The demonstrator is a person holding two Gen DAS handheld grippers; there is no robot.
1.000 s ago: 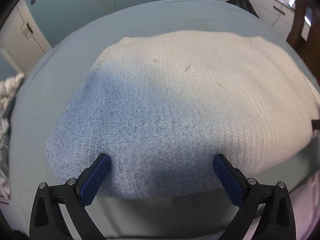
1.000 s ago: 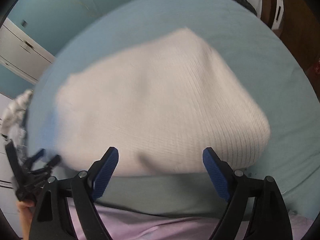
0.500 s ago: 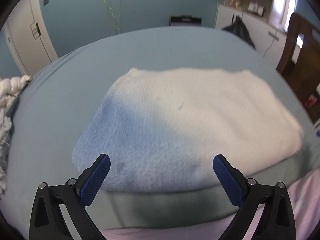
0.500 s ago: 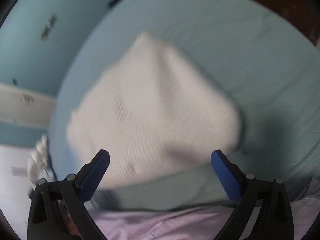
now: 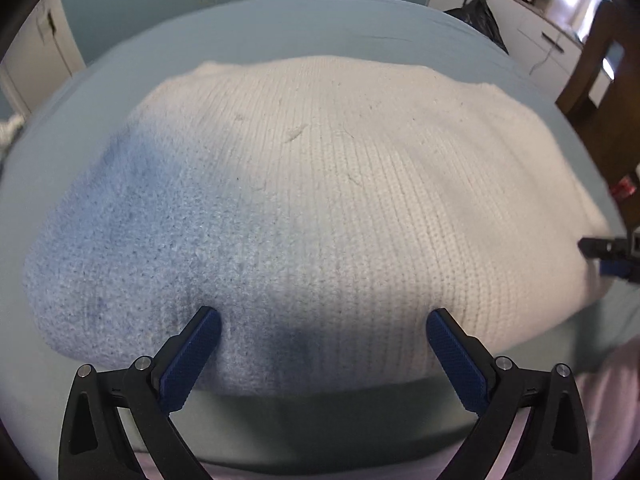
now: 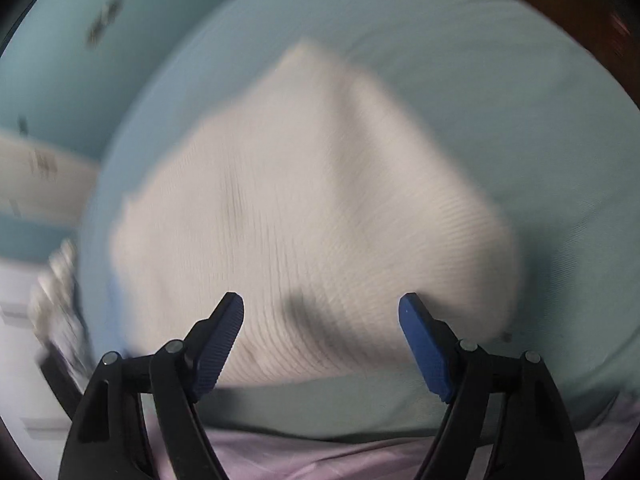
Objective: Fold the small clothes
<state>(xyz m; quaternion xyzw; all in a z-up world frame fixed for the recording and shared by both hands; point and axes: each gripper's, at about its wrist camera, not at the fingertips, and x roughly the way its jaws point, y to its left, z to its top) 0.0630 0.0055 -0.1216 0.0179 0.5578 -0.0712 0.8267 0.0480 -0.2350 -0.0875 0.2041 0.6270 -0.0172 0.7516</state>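
Lying: the knit sweater (image 5: 320,208) rests as a thick, roughly rectangular bundle on the bed (image 5: 280,28), near the bed's front edge; it looks already folded.
Colour: cream over most of its top, fading to a fuzzy pale blue patch on the left part.
Handling: by its look it is soft, bulky and light, springy rather than stiff, not slippery; the loose knit may snag or stretch if pinched by only a few strands.
Where to hold: the front hem corners, taking all layers at once, so the bundle does not slide apart.
Left tool (image 5: 323,326): jaws wide apart, gripping nothing, its blue pads (image 5: 188,360) poised over the near edge at the blue patch; whether they touch the knit I cannot tell.
Right tool (image 6: 321,306): jaws also spread, empty, aimed at the front right corner of the bundle; this view is motion-blurred.
Around: a lilac cloth (image 6: 320,456) lies below the bed's edge, a dark wooden chair (image 5: 600,60) stands to the right, white cabinets (image 5: 532,28) beyond.
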